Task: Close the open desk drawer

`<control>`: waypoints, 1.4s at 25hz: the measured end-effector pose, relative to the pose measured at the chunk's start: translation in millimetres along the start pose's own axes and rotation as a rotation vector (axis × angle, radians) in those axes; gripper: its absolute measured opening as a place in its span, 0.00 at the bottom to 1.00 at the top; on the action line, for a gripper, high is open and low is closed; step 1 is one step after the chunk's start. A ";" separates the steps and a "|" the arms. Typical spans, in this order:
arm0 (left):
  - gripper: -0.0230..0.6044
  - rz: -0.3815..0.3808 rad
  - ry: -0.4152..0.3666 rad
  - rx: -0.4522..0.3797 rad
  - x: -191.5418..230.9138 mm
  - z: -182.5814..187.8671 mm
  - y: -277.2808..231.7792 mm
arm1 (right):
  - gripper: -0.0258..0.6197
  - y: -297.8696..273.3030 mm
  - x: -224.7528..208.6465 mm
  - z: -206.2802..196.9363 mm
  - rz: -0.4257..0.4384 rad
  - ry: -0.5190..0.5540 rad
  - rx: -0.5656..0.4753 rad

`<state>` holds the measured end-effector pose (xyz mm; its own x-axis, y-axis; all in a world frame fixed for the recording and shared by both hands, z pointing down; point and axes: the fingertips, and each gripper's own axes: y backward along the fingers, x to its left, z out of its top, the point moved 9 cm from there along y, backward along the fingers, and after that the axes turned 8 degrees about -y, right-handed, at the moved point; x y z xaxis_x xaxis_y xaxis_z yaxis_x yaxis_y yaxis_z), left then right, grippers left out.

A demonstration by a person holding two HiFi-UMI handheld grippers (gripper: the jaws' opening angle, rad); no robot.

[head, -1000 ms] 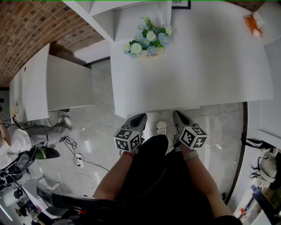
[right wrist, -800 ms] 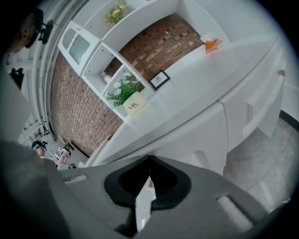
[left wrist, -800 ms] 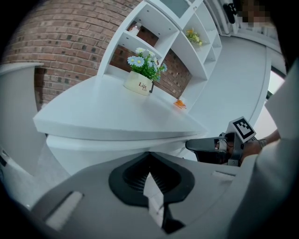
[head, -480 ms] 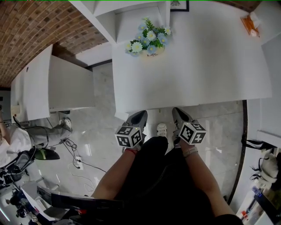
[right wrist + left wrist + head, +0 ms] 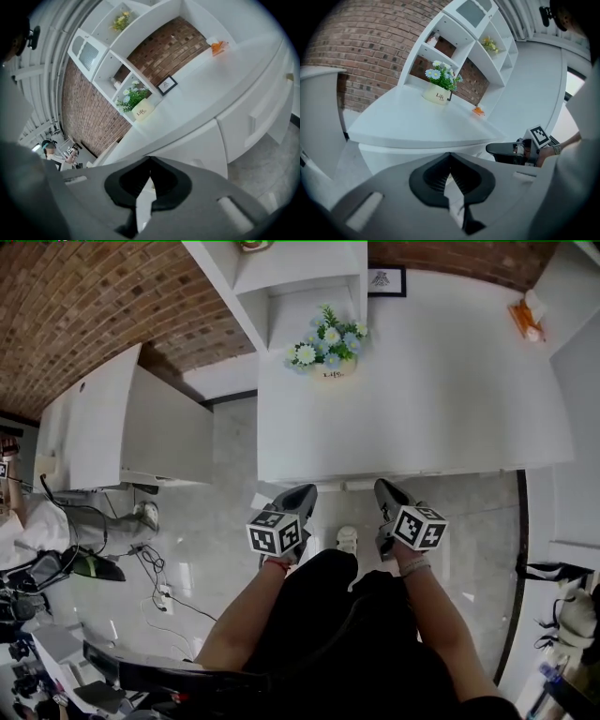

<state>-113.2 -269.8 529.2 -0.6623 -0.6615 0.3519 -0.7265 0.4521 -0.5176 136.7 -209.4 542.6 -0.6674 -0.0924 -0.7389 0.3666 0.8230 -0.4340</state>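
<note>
The white desk (image 5: 441, 390) fills the upper middle of the head view, and a narrow white lip (image 5: 361, 485) shows just under its front edge. I cannot tell whether that lip is the drawer front. My left gripper (image 5: 302, 491) and right gripper (image 5: 384, 487) hang side by side just below that edge, both pointing at the desk. Both are shut with nothing between the jaws. In the left gripper view the jaws (image 5: 450, 157) face the desk's front panel (image 5: 408, 157), with the right gripper (image 5: 511, 150) beside them. The right gripper view has its jaws (image 5: 150, 161) facing the desk front (image 5: 197, 145).
A pot of flowers (image 5: 326, 345) stands at the back of the desk under white shelves (image 5: 281, 277). A small picture frame (image 5: 386, 281) and an orange item (image 5: 525, 320) sit further back. Drawer fronts (image 5: 255, 117) stand to the right. Cables (image 5: 155, 568) lie on the floor.
The head view has tilted up, so more of the brick wall and shelves shows. Both grippers stay side by side at the desk's front edge, still shut.
</note>
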 end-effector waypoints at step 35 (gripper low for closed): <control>0.04 0.255 -0.182 -0.522 -188.8 -41.3 208.1 | 0.04 257.6 81.0 -43.5 0.246 0.684 -0.172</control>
<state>-147.0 -26.1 387.3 -0.8185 -0.5650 0.1043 -0.5739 0.8127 -0.1013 148.9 19.5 393.4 -0.8541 0.4289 -0.2942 0.4882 0.8562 -0.1692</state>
